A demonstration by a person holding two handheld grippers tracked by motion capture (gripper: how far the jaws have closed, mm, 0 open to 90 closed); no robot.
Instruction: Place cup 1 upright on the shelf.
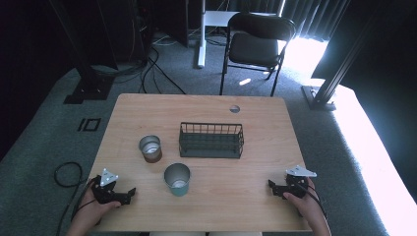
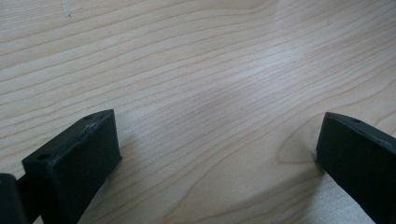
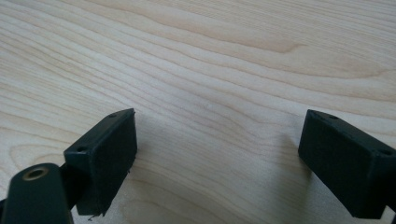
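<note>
High view, wooden table [image 1: 255,128] on grey carpet, dark curtains, left gripper [image 1: 129,192] and right gripper [image 1: 271,186] agape, empty.

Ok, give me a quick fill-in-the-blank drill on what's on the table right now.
1. The wire basket holds ____ cups.
2. The teal cup stands ____ to the person than the brown cup.
3. The left gripper and right gripper are both ____.

Missing words: no; nearer; open
</note>
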